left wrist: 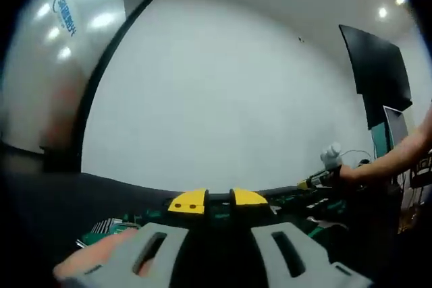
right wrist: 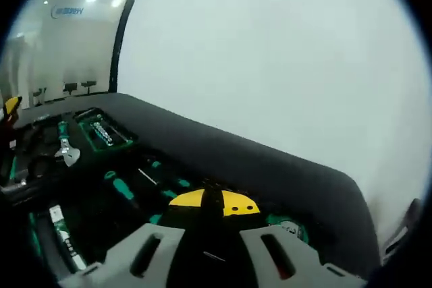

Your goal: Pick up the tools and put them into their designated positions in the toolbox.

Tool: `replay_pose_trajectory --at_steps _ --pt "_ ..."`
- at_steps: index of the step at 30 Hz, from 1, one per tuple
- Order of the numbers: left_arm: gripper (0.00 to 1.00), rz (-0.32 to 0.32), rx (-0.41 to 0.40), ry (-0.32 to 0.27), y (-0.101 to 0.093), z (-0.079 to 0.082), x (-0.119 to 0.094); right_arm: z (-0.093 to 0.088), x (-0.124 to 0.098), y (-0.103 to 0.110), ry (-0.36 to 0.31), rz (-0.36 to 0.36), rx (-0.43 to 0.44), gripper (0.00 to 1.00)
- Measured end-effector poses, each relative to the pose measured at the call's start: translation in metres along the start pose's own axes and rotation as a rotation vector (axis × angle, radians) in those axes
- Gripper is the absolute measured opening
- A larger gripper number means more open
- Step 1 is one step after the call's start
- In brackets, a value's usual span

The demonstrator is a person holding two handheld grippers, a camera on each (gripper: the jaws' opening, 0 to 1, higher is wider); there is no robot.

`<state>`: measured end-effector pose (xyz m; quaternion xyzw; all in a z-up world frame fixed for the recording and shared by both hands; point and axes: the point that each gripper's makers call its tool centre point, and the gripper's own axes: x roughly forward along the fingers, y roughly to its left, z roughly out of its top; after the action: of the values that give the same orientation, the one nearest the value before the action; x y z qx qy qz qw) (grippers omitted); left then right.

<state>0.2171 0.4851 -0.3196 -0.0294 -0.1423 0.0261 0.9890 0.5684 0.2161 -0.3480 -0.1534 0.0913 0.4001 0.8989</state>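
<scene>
Ahead of my right tongs [right wrist: 212,208], whose yellow tips nearly touch with nothing between them, lies the open toolbox [right wrist: 135,187]; a wrench [right wrist: 65,148] sits far left. My left tongs [left wrist: 218,202] stand slightly parted, empty, green-handled tools [left wrist: 108,228] beside them.

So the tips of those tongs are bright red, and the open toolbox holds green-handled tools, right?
Not quite: the tips are yellow, not red. The right gripper view shows the yellow tips of the right tongs closed together above the open black toolbox, which does hold green-handled screwdrivers.
</scene>
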Motion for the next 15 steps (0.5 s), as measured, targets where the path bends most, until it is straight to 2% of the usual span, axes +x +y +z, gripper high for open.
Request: replay_pose_trajectory --at_steps 2,5,6,9,10,14,15 --pt "0.10 -0.003 0.007 0.003 0.000 0.000 0.001 0.014 -0.023 -0.009 -0.016 -0.013 0.037 0.06" --pt "0.10 0.001 0.029 0.006 -0.001 -0.001 0.002 0.027 -0.038 -0.029 -0.016 -0.015 0.046 0.07" --pt "0.10 0.002 0.039 0.008 -0.001 -0.002 0.003 0.032 -0.038 -0.047 -0.003 -0.019 -0.005 0.07" --pt "0.10 0.002 0.056 0.010 -0.001 -0.002 0.003 0.041 -0.061 -0.072 0.000 -0.026 -0.029 0.07" --pt "0.10 0.001 0.059 0.007 -0.001 -0.002 0.004 0.044 -0.070 -0.086 0.009 -0.041 -0.037 0.07" --pt "0.10 0.001 0.059 -0.002 0.002 -0.001 0.005 0.054 -0.109 -0.124 0.013 -0.081 -0.003 0.07" --pt "0.10 0.003 0.061 -0.002 0.004 -0.001 0.005 0.053 -0.119 -0.127 0.017 -0.085 0.001 0.07"
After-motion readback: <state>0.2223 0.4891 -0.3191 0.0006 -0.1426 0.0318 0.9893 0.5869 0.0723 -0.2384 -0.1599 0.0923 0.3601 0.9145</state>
